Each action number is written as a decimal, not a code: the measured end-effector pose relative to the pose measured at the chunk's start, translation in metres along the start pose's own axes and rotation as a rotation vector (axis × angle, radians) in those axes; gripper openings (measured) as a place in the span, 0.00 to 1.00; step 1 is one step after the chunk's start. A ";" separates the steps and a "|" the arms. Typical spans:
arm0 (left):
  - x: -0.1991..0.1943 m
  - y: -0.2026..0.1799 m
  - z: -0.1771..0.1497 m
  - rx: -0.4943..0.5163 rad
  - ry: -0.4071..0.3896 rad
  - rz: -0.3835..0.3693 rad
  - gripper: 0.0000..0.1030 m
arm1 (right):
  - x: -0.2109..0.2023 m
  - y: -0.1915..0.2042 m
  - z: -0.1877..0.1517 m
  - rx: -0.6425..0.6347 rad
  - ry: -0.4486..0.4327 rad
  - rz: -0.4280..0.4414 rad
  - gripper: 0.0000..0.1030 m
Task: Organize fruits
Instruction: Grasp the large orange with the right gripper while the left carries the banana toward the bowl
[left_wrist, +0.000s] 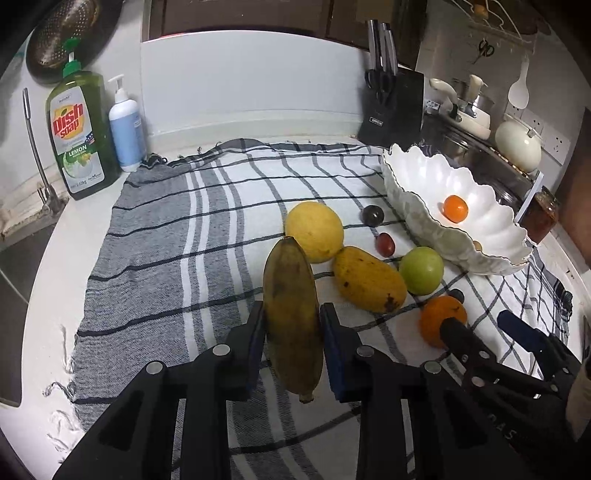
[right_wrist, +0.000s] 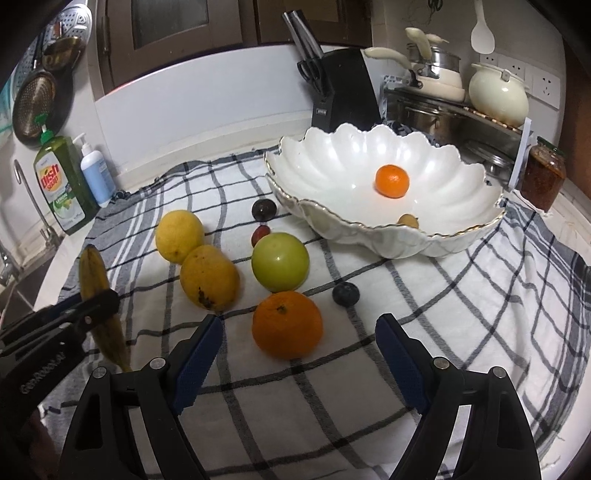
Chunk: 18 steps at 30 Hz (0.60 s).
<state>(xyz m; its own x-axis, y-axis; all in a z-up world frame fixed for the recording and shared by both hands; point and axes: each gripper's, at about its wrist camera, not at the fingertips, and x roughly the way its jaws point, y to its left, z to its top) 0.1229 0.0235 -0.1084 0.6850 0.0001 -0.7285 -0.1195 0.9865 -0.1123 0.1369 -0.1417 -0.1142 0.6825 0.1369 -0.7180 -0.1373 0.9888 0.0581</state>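
Nearest the left wrist cam, the left tool (left_wrist: 291, 328) was clamped on a brown-spotted banana (left_wrist: 291, 317), pads pressing both sides, fruit upright w/ its stem end hanging below the fingers and lifted off the checked cloth (left_wrist: 166, 258). From the right wrist cam the same banana (right_wrist: 94, 273) showed at far left, gripped across its middle.

Right tool (right_wrist: 299, 350) stood w/ jaws apart, nothing between the pads; a large orange (right_wrist: 287, 324) sat on the cloth just ahead of the gap, not touched.

Other fruit on the cloth, approx. in a cluster: a yellow round fruit (right_wrist: 179, 235) touching a mango (right_wrist: 209, 277), a green apple (right_wrist: 280, 262) beside them, a small red fruit (right_wrist: 259, 233) behind the apple, a dark plum-like fruit (right_wrist: 263, 209) near the bowl, and a dark blue small fruit (right_wrist: 345, 293) right of the orange.

White scalloped bowl (right_wrist: 332, 221) stood at the cloth's far right side, holding a small mandarin (right_wrist: 392, 181) and a pale small fruit (right_wrist: 408, 220) by its near rim.

Behind, on the counter (right_wrist: 221, 147): dish soap bottle (right_wrist: 61, 184), pump bottle (right_wrist: 94, 177), knife block (right_wrist: 341, 88), jar (right_wrist: 543, 179) right of the bowl.
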 end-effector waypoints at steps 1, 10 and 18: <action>0.000 0.001 0.001 0.000 -0.004 0.003 0.29 | 0.003 0.001 0.000 -0.003 0.005 -0.002 0.79; 0.006 0.008 0.006 -0.003 0.002 -0.003 0.28 | 0.027 0.008 0.002 -0.007 0.064 0.007 0.57; 0.009 0.011 0.007 -0.007 0.007 -0.008 0.28 | 0.033 0.011 -0.001 -0.013 0.080 -0.005 0.47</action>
<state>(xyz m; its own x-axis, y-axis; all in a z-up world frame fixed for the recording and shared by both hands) 0.1328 0.0351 -0.1113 0.6806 -0.0089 -0.7326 -0.1190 0.9853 -0.1225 0.1573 -0.1268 -0.1374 0.6237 0.1268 -0.7713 -0.1440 0.9885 0.0460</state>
